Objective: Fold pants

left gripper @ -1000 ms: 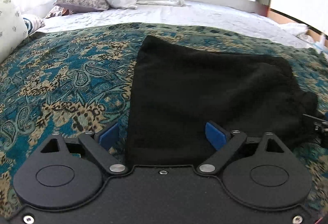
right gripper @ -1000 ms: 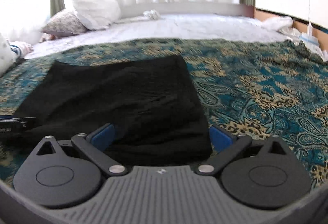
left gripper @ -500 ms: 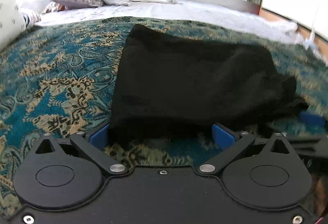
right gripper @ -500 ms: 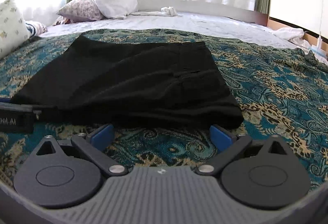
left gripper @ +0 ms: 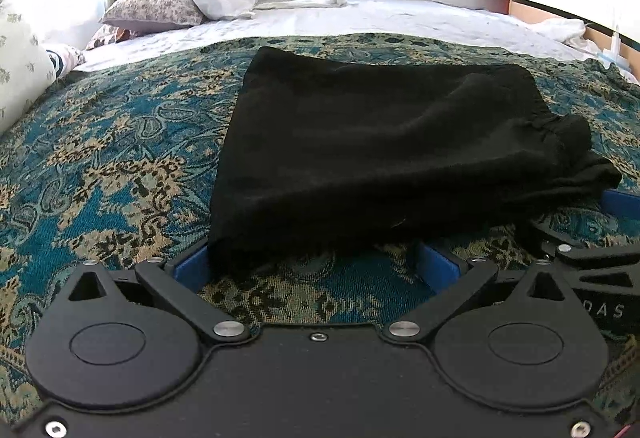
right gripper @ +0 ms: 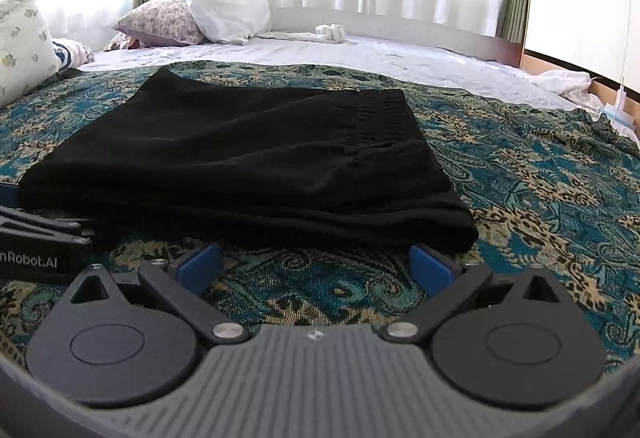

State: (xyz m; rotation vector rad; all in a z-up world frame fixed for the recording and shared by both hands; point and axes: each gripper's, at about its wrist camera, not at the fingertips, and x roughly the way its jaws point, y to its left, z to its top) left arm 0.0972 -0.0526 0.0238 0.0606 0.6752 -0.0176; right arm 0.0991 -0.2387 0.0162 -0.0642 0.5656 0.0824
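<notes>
Across the bed's teal paisley blanket (left gripper: pixel 100 165) we see the folded black pants (left gripper: pixel 380 149) lying flat; our left tool (left gripper: pixel 316 266) and right tool (right gripper: pixel 316 262) gape wide, holding nothing, just short of its near edge.

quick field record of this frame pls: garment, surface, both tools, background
garment: black pants, folded into a compact stack, lying flat
surface: teal paisley bedspread
waistband: elastic end toward the right in the right wrist view
left tool: open, at the near left corner of the pants, gripping nothing
right tool: open, just short of the near right edge, gripping nothing
background: white pillow, floral pillow, white sheet
</notes>
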